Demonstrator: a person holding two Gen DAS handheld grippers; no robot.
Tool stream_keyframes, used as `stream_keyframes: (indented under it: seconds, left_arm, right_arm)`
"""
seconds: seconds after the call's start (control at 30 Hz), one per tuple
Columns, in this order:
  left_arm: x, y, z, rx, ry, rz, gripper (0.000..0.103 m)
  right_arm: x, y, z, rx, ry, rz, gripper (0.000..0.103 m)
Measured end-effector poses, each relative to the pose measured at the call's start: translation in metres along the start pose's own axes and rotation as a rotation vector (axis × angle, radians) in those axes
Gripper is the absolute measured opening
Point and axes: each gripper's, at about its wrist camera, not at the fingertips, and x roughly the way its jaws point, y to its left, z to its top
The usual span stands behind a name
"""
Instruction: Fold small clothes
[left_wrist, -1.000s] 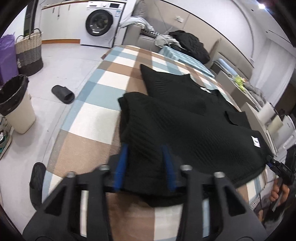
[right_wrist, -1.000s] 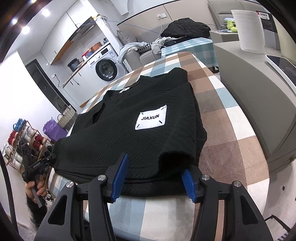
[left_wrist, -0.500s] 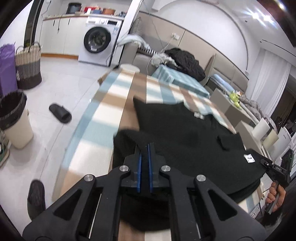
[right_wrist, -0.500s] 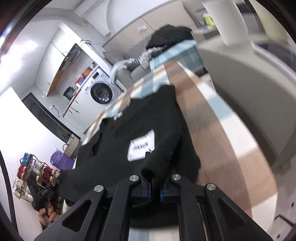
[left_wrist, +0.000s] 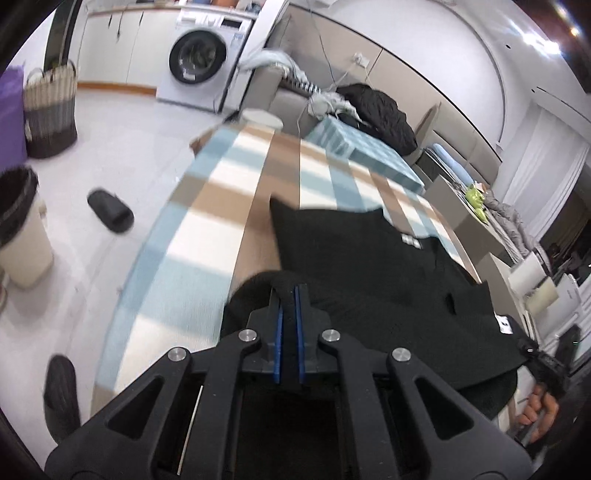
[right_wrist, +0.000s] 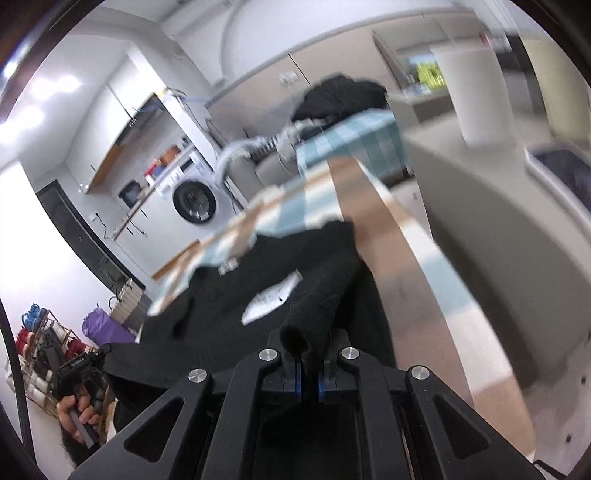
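A black knit sweater (left_wrist: 369, 266) with a white label patch (right_wrist: 271, 301) lies on the checked tablecloth (left_wrist: 221, 192). My left gripper (left_wrist: 289, 295) is shut on the sweater's near hem at one corner, with the cloth bunched between the blue pads. Its other near corner is pinched in my right gripper (right_wrist: 309, 365), which is also shut, and a fold of black cloth (right_wrist: 317, 295) rises from its jaws. Each view shows the other gripper at its edge, held in a hand (left_wrist: 535, 410).
The table's left edge drops to a white floor with a black slipper (left_wrist: 110, 214), a bin (left_wrist: 22, 236) and a woven basket (left_wrist: 50, 114). A washing machine (left_wrist: 201, 59) stands at the back. A grey counter (right_wrist: 480, 206) with a white roll (right_wrist: 476, 96) is right of the table.
Both grippers went from open around the sweater's near hem to shut on it. Both then moved forward over the table, lifting the hem with them.
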Motion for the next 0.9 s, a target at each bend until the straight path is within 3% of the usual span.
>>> stream_keyframes:
  seconds: [0.13, 0.23, 0.27, 0.33, 0.47, 0.57, 0.9]
  left_arm:
    - [-0.005, 0.006, -0.024, 0.006, 0.028, 0.007, 0.007]
    - [-0.007, 0.004, -0.035, 0.029, 0.047, 0.025, 0.026]
    - [-0.007, 0.003, -0.038, 0.033, 0.055, 0.025, 0.034]
    - [-0.004, 0.003, -0.042, 0.033, 0.071, 0.028, 0.041]
    - [0.008, 0.004, -0.045, 0.014, 0.085, 0.051, 0.038]
    - [0.014, 0.004, -0.041, -0.003, 0.079, 0.031, 0.019]
    - [0.027, -0.002, -0.024, 0.012, 0.095, 0.033, 0.020]
  right_arm:
    - [0.009, -0.014, -0.015, 0.011, 0.095, 0.013, 0.010]
    - [0.006, -0.016, -0.017, 0.000, 0.102, 0.032, 0.014]
    - [0.005, -0.016, -0.016, 0.000, 0.104, 0.037, 0.019]
    - [0.002, -0.018, -0.013, 0.011, 0.097, 0.046, 0.030]
    - [0.003, -0.023, -0.003, 0.042, 0.096, 0.057, 0.034]
    - [0.009, -0.029, 0.004, 0.082, 0.107, 0.061, 0.034]
    - [0.036, -0.024, 0.031, 0.034, 0.154, 0.045, 0.032]
